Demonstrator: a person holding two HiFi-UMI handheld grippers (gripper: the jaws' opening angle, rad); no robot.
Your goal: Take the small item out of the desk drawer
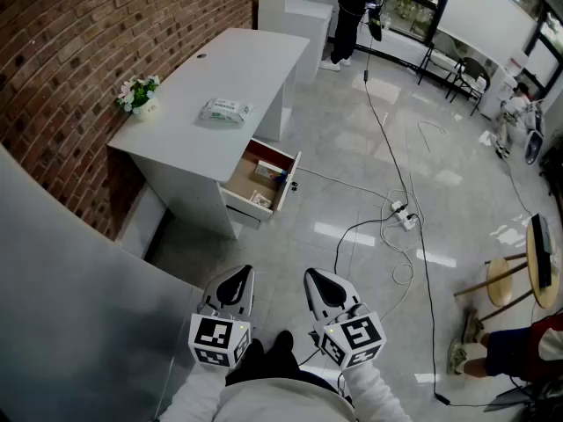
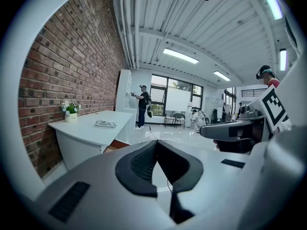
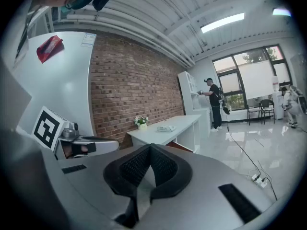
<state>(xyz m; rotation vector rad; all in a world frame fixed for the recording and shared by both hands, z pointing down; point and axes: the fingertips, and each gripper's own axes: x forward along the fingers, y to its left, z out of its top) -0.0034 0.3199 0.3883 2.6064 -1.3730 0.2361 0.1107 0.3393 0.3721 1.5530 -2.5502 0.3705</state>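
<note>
Holds left gripper (image 1: 238,277) and right gripper (image 1: 322,280) shut and empty, side by side, well apart from the open drawer (image 1: 239,181) ahead with small items (image 1: 267,170) inside, probably slightly nearer the left.

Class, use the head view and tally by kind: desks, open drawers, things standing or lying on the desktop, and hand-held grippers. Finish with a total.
desk: 1
open drawer: 1
flower pot: 1
white pack: 1
hand-held grippers: 2 (left hand-held gripper, right hand-held gripper)
Total: 6
</note>
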